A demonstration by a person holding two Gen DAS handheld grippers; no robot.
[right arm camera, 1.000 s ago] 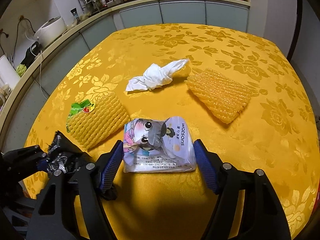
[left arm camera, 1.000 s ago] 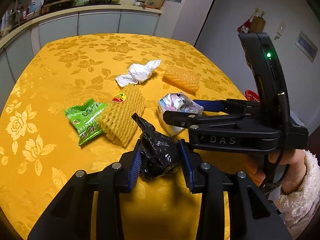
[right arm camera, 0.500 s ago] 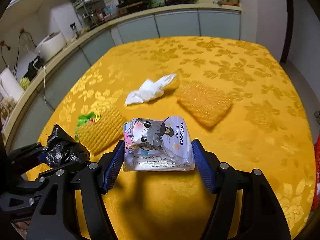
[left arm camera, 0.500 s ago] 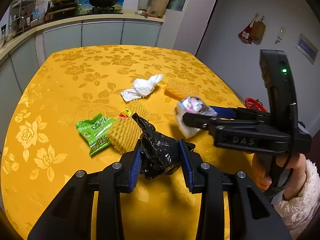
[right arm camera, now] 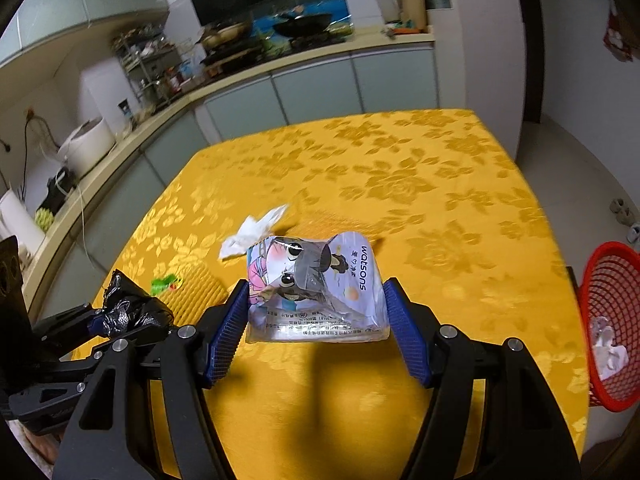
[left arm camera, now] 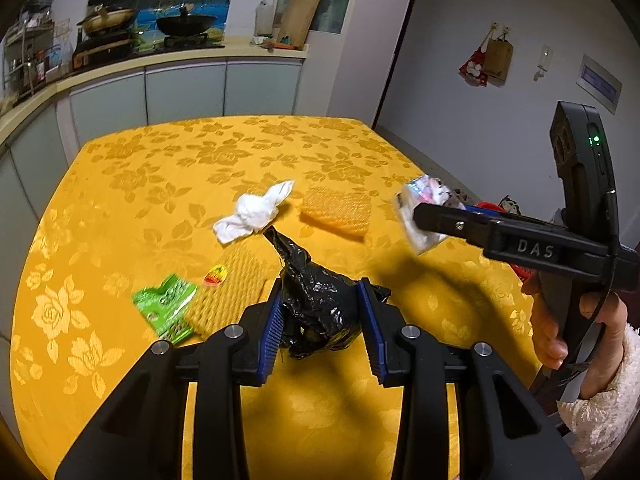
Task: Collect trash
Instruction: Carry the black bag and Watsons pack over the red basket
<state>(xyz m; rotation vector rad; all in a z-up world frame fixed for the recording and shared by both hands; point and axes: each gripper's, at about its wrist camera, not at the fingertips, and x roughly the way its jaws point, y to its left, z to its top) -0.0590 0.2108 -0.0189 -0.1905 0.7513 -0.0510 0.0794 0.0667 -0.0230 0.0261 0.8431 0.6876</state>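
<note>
Left wrist view: the left hand-held gripper (left arm camera: 322, 322) is pinching a crumpled black bag (left arm camera: 316, 304); the right hand-held gripper (right arm camera: 316, 320) is clamping a wipes packet (right arm camera: 316, 292) above the worktop (right arm camera: 440, 208).

Ahead of the jaws, a table (left arm camera: 120, 184) under a yellow floral cloth fills the room's centre. Beyond it, a curved counter (right arm camera: 280, 60) over pale cabinet doors carries a wok (left arm camera: 186, 24) and a white rice cooker (right arm camera: 86, 146). Walls are white, the floor (right arm camera: 568, 168) pale tile.
</note>
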